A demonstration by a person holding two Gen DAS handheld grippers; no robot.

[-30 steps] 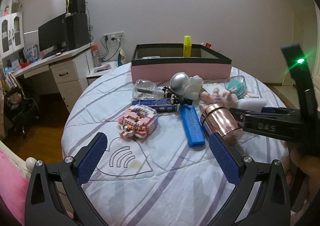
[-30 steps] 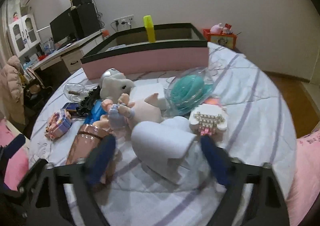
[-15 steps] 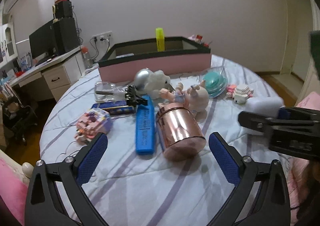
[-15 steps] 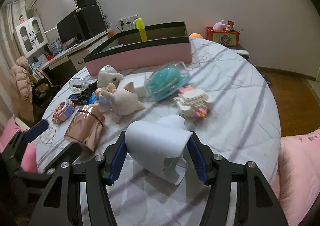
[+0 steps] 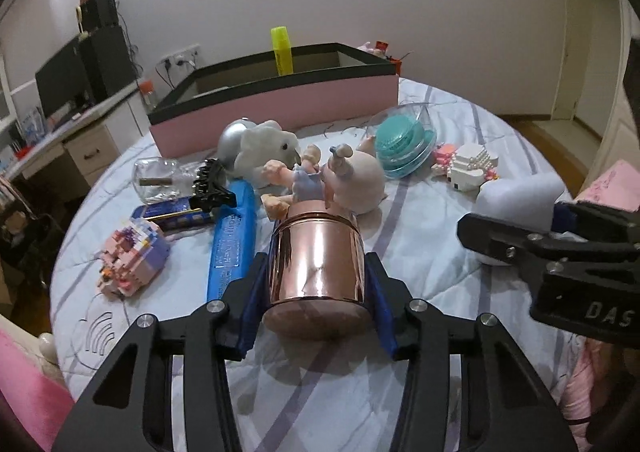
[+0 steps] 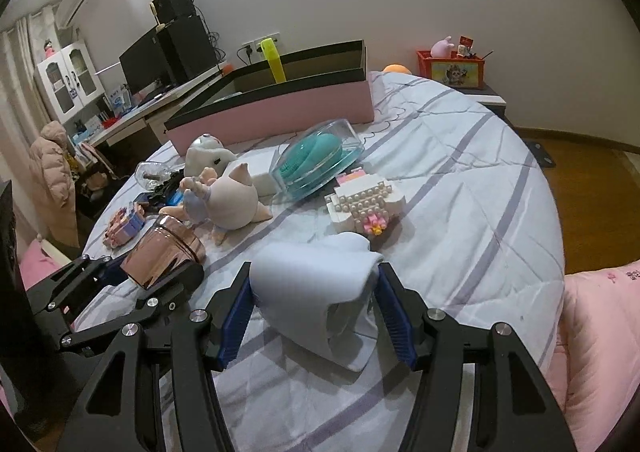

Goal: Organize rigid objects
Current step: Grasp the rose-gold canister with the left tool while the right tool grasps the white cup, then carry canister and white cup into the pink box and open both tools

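Left wrist view: left gripper (image 5: pixel 318 272) is closing on the shiny rose-gold metal canister (image 5: pixel 318 264) lying on the striped bedspread (image 5: pixel 432 252).

Right wrist view: right gripper (image 6: pixel 316 308) clasps the white plastic hood-shaped casing (image 6: pixel 312 284). Nearly everything remains outside the pink-sided, black-rimmed box (image 6: pixel 280 111).

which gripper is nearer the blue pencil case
Left. The left gripper, its jaws closing around the copper tin, sits right beside the blue pencil case; the right gripper is farther off, around the white holder.
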